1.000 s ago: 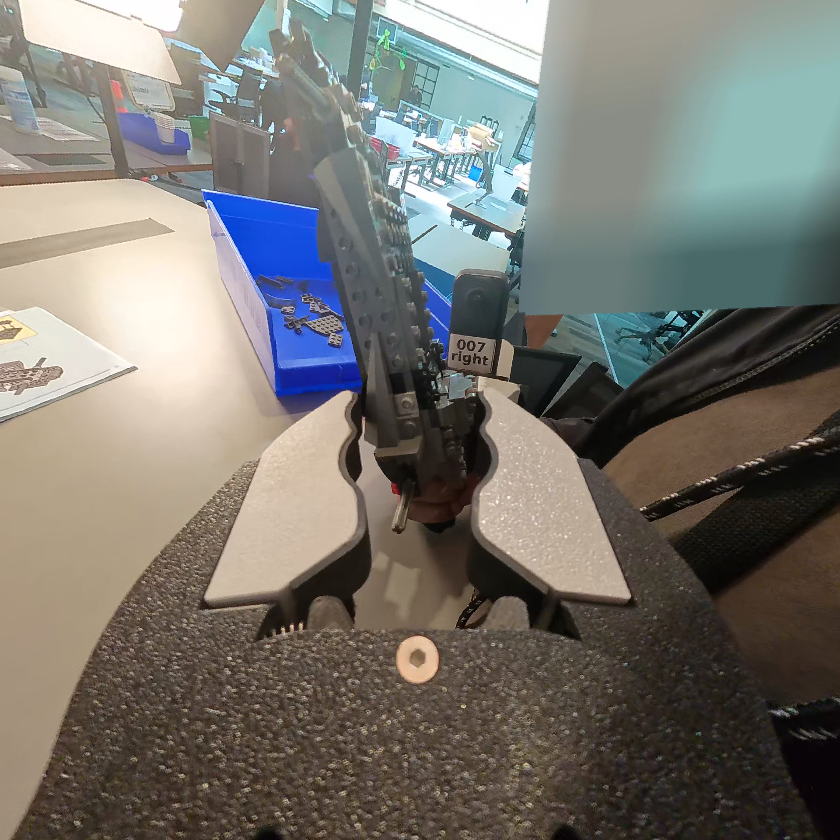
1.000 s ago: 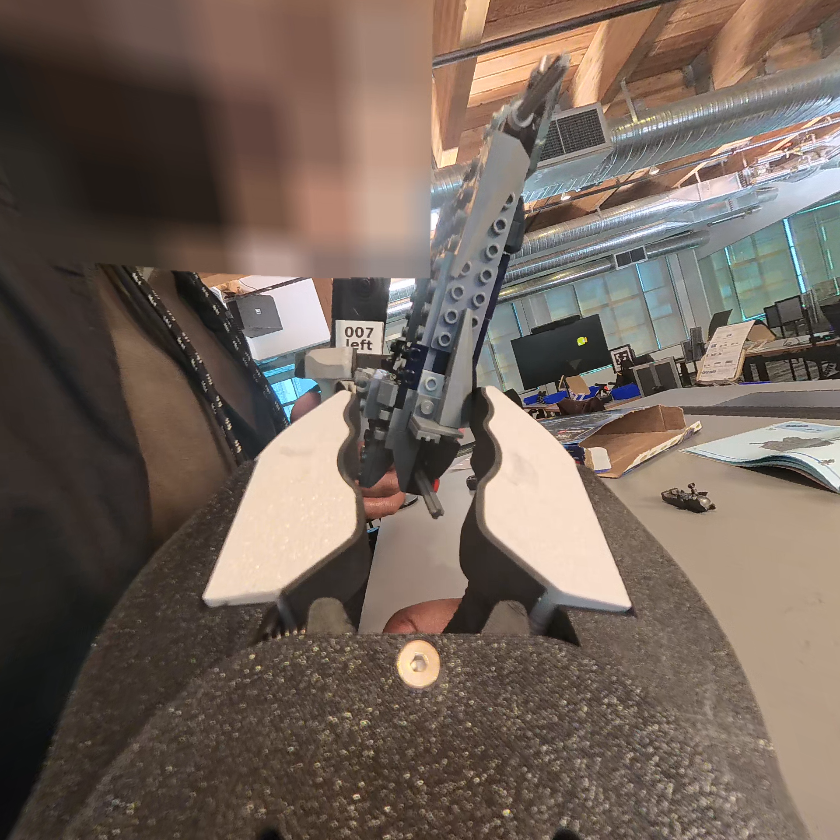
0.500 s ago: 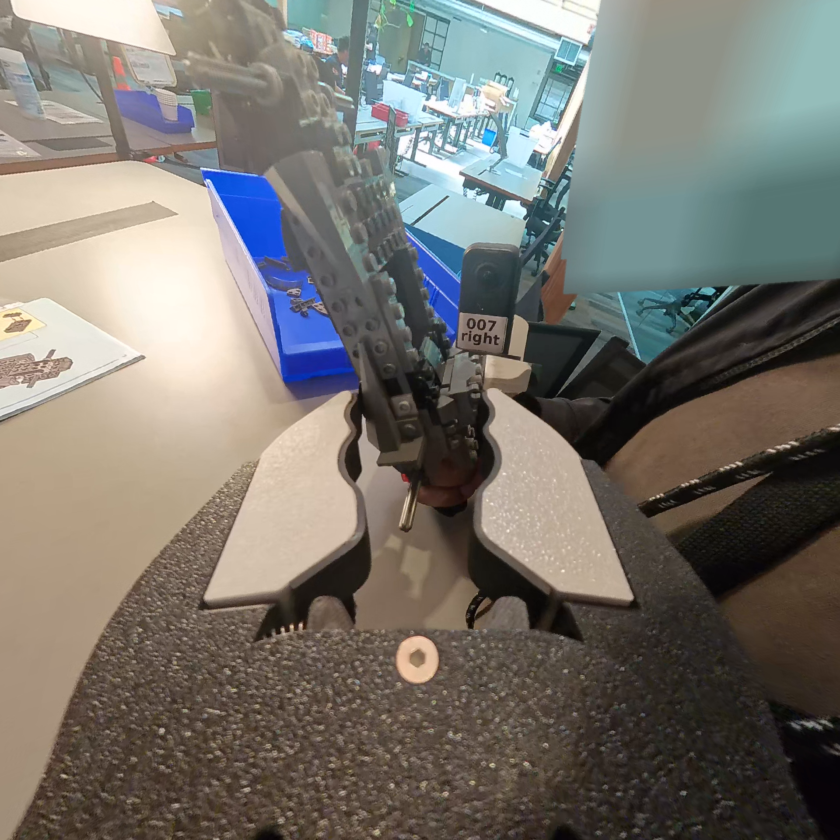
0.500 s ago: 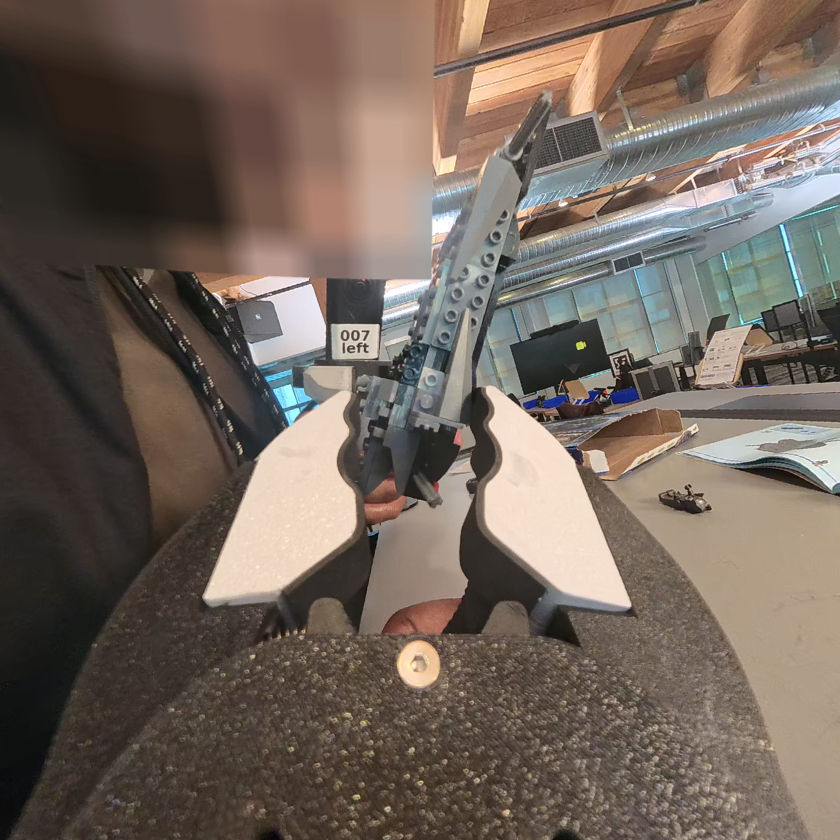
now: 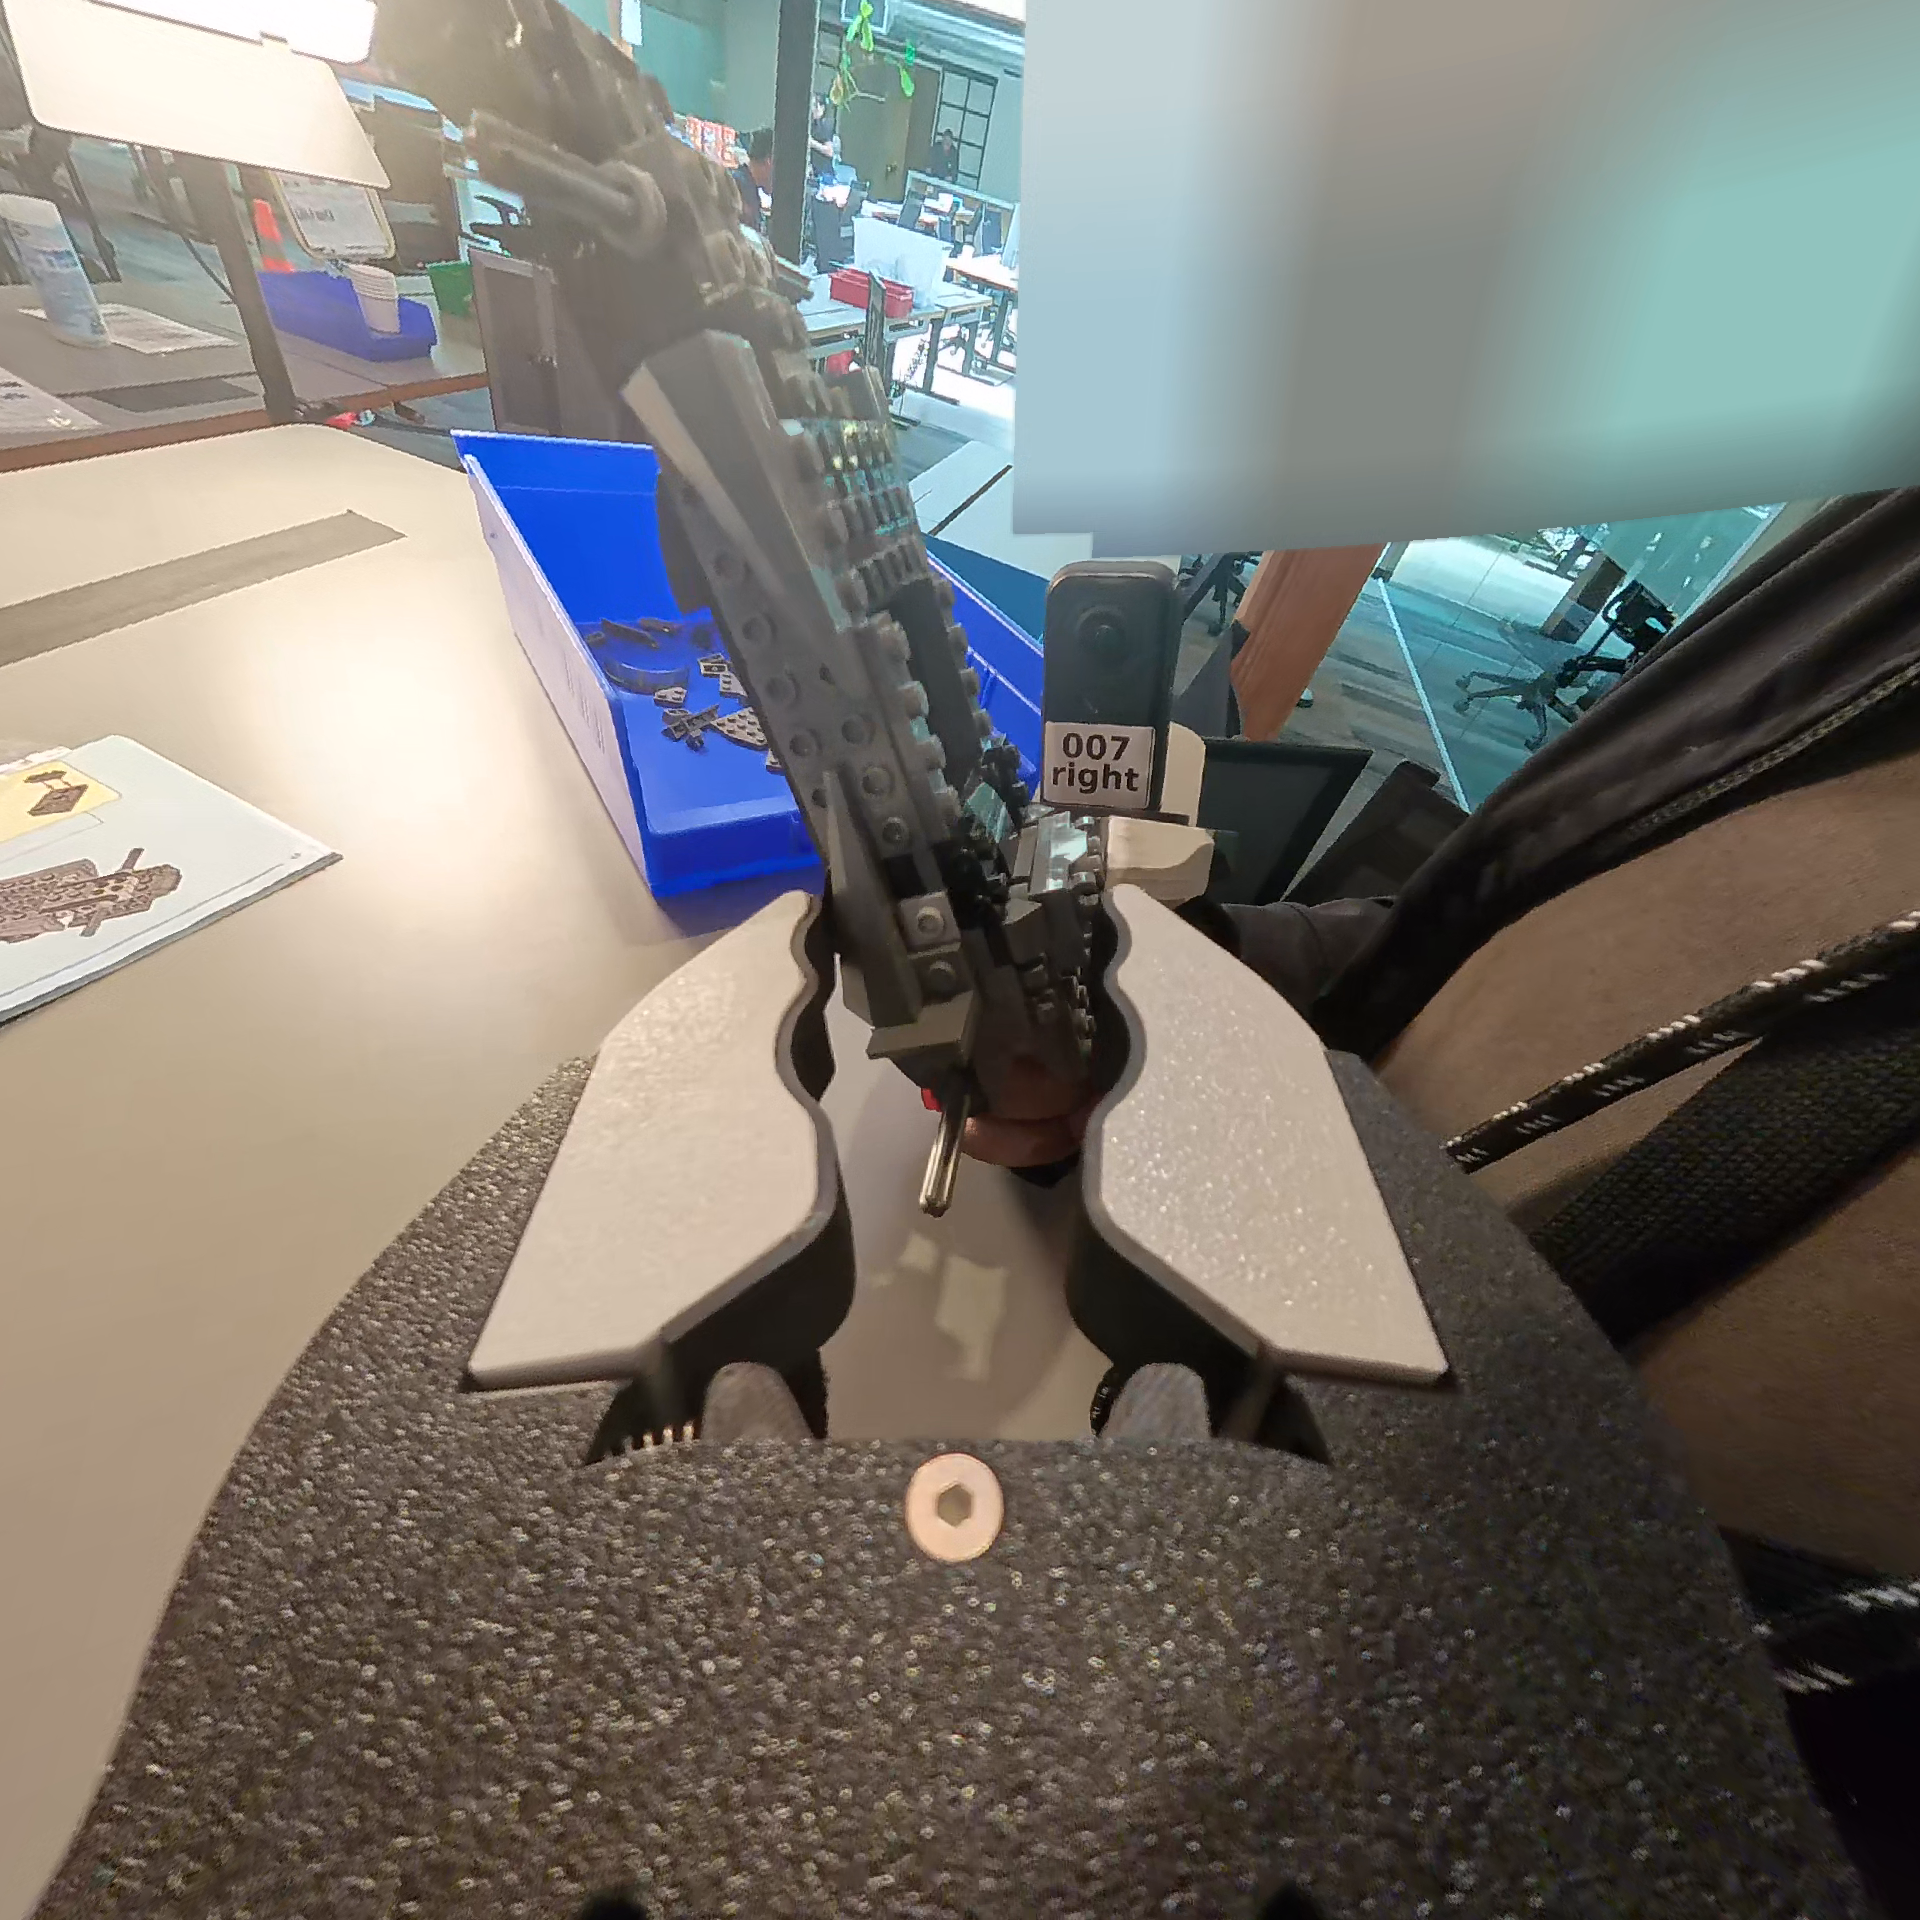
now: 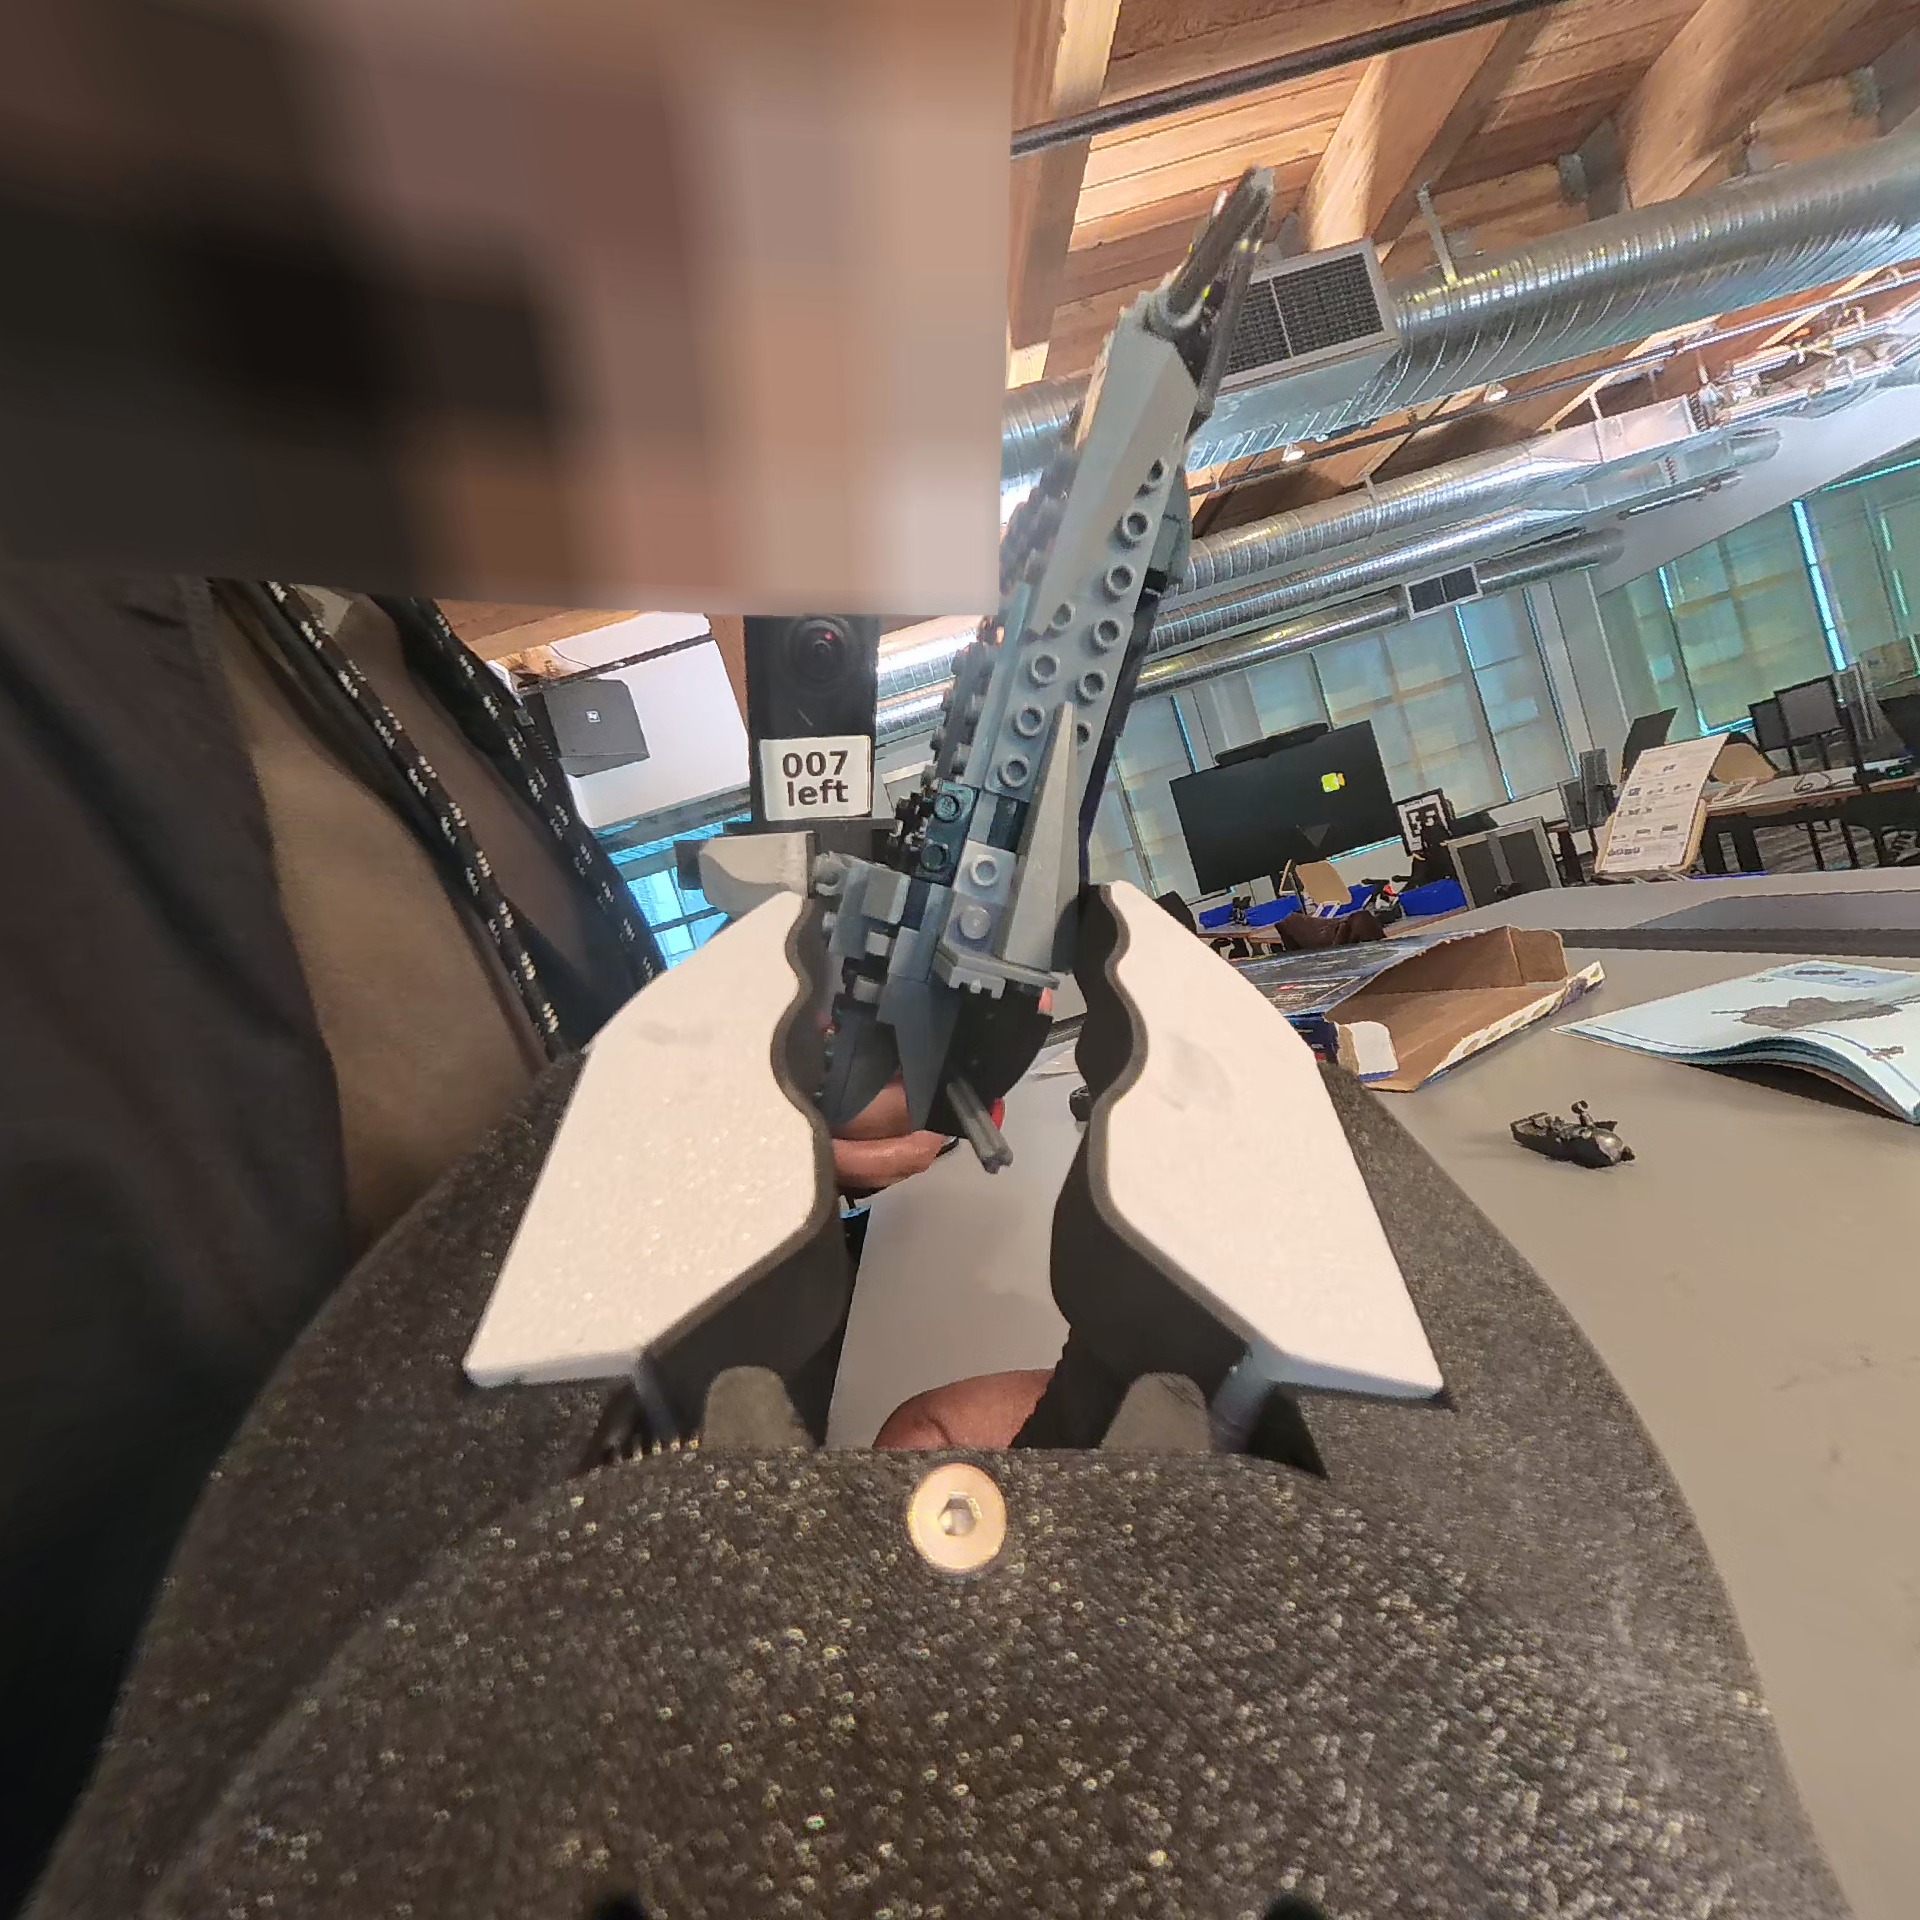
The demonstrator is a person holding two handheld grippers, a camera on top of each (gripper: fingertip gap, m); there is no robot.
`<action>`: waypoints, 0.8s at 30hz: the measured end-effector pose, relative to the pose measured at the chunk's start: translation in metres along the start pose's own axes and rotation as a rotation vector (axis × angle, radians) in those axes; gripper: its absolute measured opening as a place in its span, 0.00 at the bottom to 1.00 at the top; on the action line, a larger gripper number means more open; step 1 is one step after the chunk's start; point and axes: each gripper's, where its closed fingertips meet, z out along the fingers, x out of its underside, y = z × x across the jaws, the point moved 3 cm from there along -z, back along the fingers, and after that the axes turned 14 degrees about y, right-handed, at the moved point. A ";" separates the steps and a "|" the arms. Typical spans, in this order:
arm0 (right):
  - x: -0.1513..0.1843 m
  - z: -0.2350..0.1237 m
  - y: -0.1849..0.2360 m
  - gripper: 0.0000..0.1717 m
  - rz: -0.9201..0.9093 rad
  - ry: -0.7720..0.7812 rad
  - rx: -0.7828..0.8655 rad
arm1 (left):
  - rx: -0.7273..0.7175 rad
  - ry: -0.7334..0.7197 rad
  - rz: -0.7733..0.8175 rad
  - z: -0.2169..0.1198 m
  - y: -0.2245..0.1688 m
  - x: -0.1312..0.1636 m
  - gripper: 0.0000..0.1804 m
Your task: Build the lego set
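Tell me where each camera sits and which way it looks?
Left wrist view: sits on the left gripper, looking along its fingers across the table to a blue bin; the person's jacket shows at right.
Right wrist view: sits on the right gripper, looking the opposite way, up toward ceiling pipes; the jacket shows at left.
Shared: the grey brick model between the fingers, and each sees the other gripper's camera.

Our left gripper (image 5: 961, 977): pale grey textured fingers (image 5: 675, 1143) with wavy black-lined inner edges, speckled black foam-like body, one silver hex screw (image 5: 954, 1507) at centre. Our right gripper (image 6: 951, 977): same build, whiter fingers (image 6: 1236, 1143), same screw (image 6: 956, 1522). Each carries upright black camera with white label. We wear dark jacket (image 5: 1662, 727), brown top, black strap (image 5: 1714, 1143) with white-flecked cord.
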 end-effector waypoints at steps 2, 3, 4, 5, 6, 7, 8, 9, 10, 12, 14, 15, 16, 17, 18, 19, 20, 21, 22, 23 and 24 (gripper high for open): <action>0.000 0.000 0.000 0.27 -0.001 0.001 0.001 | -0.001 -0.001 0.006 0.000 0.000 0.000 0.27; 0.000 0.001 0.000 0.27 -0.002 0.002 0.001 | -0.002 -0.004 0.012 -0.001 0.000 0.000 0.26; 0.001 0.001 0.001 0.27 -0.002 0.002 0.000 | -0.005 -0.010 0.020 -0.001 0.000 0.000 0.26; 0.000 0.001 0.001 0.27 -0.002 0.000 -0.001 | -0.004 -0.011 0.021 -0.001 -0.001 0.000 0.26; 0.001 0.001 0.001 0.27 -0.004 0.002 0.000 | -0.002 -0.009 0.023 -0.001 -0.001 0.000 0.26; 0.001 0.001 0.001 0.28 -0.005 0.005 0.003 | -0.001 -0.008 0.026 -0.002 -0.001 0.000 0.26; 0.001 0.001 0.001 0.28 -0.004 0.006 0.003 | 0.000 -0.010 0.028 -0.002 -0.001 0.000 0.26; 0.001 0.001 0.002 0.28 -0.005 0.004 0.003 | 0.001 -0.013 0.030 -0.002 -0.001 0.001 0.26; 0.001 0.001 0.002 0.27 -0.007 0.006 0.005 | 0.002 -0.014 0.032 -0.002 -0.001 0.001 0.26; 0.001 0.001 0.002 0.28 -0.006 0.008 0.006 | 0.002 -0.017 0.034 -0.002 -0.001 0.001 0.26; 0.001 0.001 0.003 0.28 -0.008 0.009 0.007 | 0.005 -0.018 0.034 -0.002 -0.002 0.001 0.26; 0.002 0.002 0.003 0.28 -0.008 0.012 0.008 | 0.005 -0.017 0.037 -0.003 -0.001 0.001 0.26; 0.002 0.002 0.003 0.28 -0.009 0.013 0.009 | 0.004 -0.019 0.042 -0.003 -0.002 0.001 0.26; 0.002 0.002 0.003 0.27 -0.008 0.012 0.010 | 0.006 -0.020 0.039 -0.003 -0.002 0.001 0.26; 0.002 0.002 0.003 0.27 -0.008 0.013 0.012 | 0.009 -0.020 0.036 -0.003 -0.002 0.002 0.26; 0.002 0.002 0.003 0.28 -0.006 0.015 0.013 | 0.009 -0.018 0.035 -0.003 -0.001 0.002 0.26; 0.003 0.002 0.003 0.28 -0.005 0.017 0.013 | 0.009 -0.019 0.036 -0.003 -0.001 0.003 0.26; 0.003 0.003 0.003 0.28 -0.003 0.019 0.015 | 0.008 -0.022 0.037 -0.003 -0.001 0.003 0.26; 0.003 0.003 0.002 0.28 0.002 0.021 0.016 | 0.009 -0.023 0.027 -0.003 -0.001 0.003 0.26; 0.003 0.003 0.002 0.27 0.008 0.025 0.019 | 0.012 -0.022 0.018 -0.003 0.000 0.003 0.26; 0.004 0.004 0.001 0.28 0.010 0.035 0.025 | 0.013 -0.023 0.007 -0.004 0.001 0.004 0.26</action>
